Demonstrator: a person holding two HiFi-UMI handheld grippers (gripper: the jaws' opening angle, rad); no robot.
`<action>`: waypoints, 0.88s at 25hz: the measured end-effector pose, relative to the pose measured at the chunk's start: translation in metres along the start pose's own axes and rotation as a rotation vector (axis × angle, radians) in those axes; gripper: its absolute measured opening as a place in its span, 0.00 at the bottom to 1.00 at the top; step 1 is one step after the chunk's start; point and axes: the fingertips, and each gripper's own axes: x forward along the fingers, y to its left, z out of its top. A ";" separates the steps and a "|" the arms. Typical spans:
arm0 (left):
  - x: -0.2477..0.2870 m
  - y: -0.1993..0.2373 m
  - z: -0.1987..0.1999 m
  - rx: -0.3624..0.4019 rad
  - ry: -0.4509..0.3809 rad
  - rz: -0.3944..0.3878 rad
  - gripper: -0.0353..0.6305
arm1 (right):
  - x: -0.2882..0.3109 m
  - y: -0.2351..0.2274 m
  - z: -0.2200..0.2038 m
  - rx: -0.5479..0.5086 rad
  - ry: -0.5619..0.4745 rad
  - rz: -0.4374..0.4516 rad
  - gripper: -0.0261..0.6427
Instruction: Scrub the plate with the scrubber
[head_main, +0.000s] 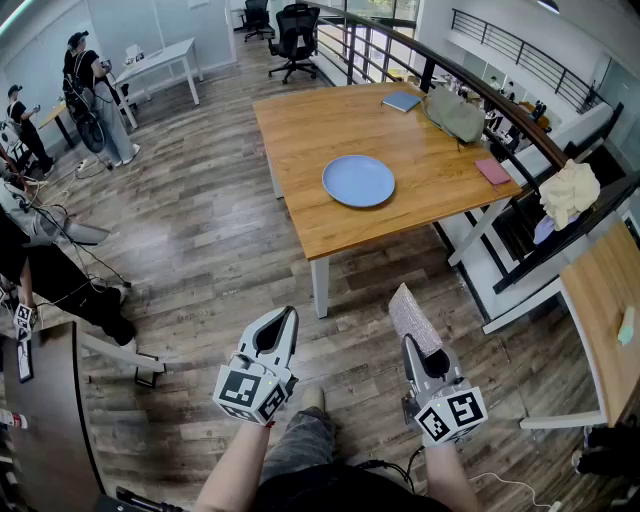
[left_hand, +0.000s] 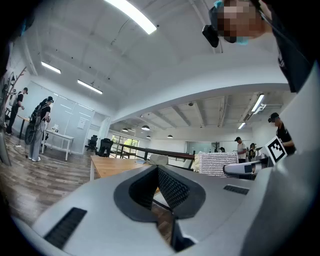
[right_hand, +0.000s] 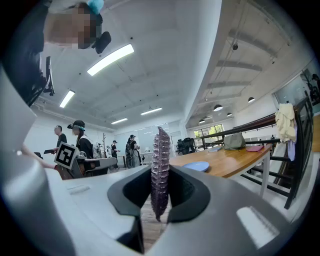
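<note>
head view: high, steeply down; gripper views: low, level, fwd. all share far light wooden table (head_main: 300, 150); head+right, its round blue plate (head_main: 358, 181).

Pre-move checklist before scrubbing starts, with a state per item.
1. Scrubber gripped: ok. It stands upright, clamped between the jaws of the right gripper.
2. Left gripper free: ok. Its jaws are together with nothing between them.
3. Plate in place: ok. It lies flat on the table, near the front edge.
4. Grippers at the plate: not ok. Both are over the floor, short of the table.
5. Plate braced: not ok. Nothing holds it.
6. Dirt on the plate: cannot tell from here.
</note>
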 end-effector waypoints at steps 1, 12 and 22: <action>0.009 0.006 0.001 0.001 -0.001 -0.005 0.05 | 0.010 -0.004 0.001 0.000 -0.002 -0.003 0.16; 0.077 0.069 0.006 -0.008 0.008 -0.062 0.05 | 0.097 -0.037 0.001 0.003 -0.002 -0.072 0.16; 0.116 0.102 0.008 -0.040 -0.020 -0.096 0.05 | 0.136 -0.051 0.006 0.046 -0.025 -0.091 0.16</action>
